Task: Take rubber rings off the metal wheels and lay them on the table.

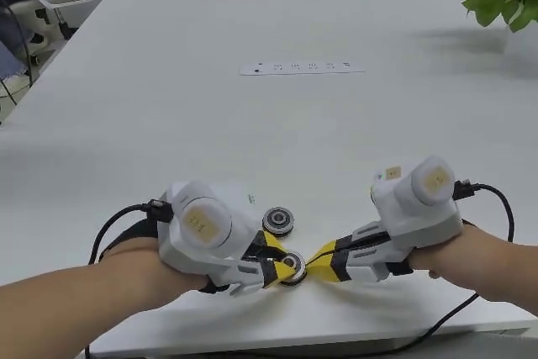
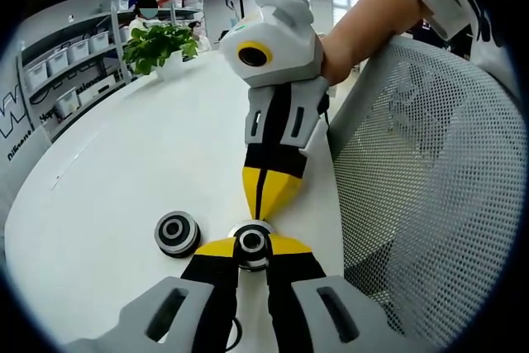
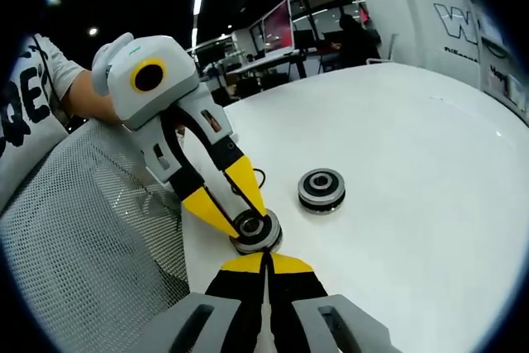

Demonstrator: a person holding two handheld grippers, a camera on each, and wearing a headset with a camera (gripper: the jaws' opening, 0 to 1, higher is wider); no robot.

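Rubber rings [image 3: 321,201] look not off yet, judging by the dark band round each rim. Two metal wheels lie on the bench [image 1: 252,124] close to its near edge, abt mid-length. The near wheel [image 1: 292,265] is pinched by the left claw [image 1: 282,269], one jaw each side of it. The far wheel [image 1: 278,221] lies free just beside it, toward the far edge, flat on its face. The right claw [image 1: 313,260] has jaws pressed together, tips touching the near wheel's rim opposite the left claw. Can't tell if a bit of band is nipped btwn them. Left gripper view shows the same: jaws hugging the wheel, other claw's tip meeting it from above. Handling, my guess: wheels small, stiff, smooth metal, dense for their size, prob. slippery and apt to spin or squirt out of a pinch, so clamp firmly across the body w/ the left. Ring prob. thin, soft, stretchy and seated snug, so grab it at the outer edge of the band, lift a small section, then peel it over the rim, not straight off. Could snap back if the grip is shallow. Once free it's light and floppy, should stay where laid on bare bench beside the wheels. Power strip [image 1: 301,67] lies well apart toward the far edge, not in the way.
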